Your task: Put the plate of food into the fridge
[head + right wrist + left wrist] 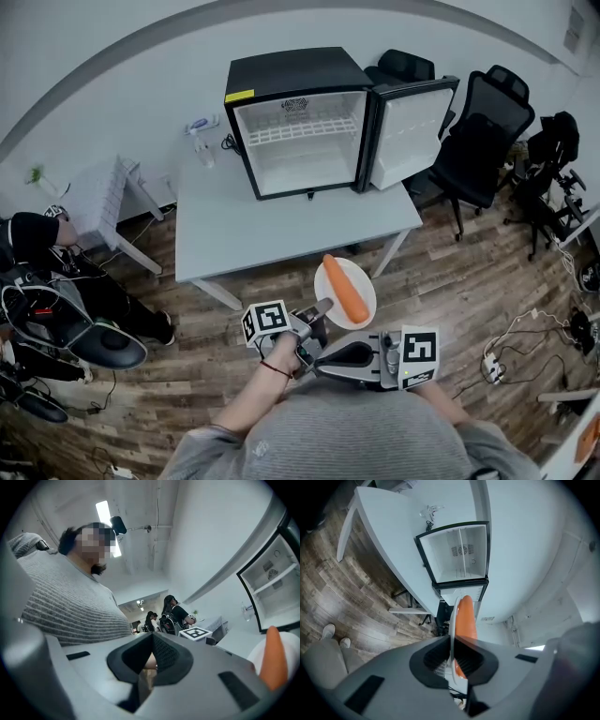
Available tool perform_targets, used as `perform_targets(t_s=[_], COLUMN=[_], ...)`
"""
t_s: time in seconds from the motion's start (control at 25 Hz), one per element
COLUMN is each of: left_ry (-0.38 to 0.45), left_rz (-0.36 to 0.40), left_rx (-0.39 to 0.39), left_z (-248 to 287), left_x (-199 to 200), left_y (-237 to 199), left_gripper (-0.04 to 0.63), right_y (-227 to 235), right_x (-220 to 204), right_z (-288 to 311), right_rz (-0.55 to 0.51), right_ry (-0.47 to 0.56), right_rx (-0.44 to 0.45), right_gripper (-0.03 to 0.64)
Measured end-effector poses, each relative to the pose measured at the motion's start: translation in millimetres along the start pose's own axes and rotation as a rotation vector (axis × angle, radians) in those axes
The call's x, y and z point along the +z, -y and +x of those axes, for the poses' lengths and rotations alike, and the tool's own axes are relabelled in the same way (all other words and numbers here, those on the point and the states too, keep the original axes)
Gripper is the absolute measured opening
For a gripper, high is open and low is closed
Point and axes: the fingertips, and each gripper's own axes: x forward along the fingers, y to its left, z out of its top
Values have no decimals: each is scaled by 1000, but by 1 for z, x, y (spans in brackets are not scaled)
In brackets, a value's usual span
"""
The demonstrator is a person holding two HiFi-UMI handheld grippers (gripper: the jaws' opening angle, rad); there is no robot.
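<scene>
A white plate (364, 286) with a long orange carrot (345, 290) on it hangs in the air over the wood floor, in front of the grey table (281, 225). My left gripper (323, 307) is shut on the plate's near rim; in the left gripper view the plate (451, 620) stands edge-on between the pads with the carrot (465, 616) beside it. The black mini fridge (298, 122) stands on the table with its door (412, 131) swung open to the right; its inside is white and bare. My right gripper (319, 362) lies shut and empty below the plate, close to the person's body.
Black office chairs (483, 141) stand to the right of the table. A clear bottle (202, 150) is on the table's left side. A small side table (103, 197) and dark bags (56, 300) are at the left. Cables and a power strip (492, 366) lie on the floor at the right.
</scene>
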Motion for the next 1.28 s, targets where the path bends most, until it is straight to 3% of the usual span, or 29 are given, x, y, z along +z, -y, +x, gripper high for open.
perform_targets(t_s=[1.28], left_ry=[49], left_rz=[-10], left_rx=[8], left_z=[4], left_x=[-5], left_y=[3], left_gripper=[26], right_y=[-5], right_x=[6], right_z=[-34], right_rz=[31], right_ry=[53], right_rx=[-25], right_gripper=[15])
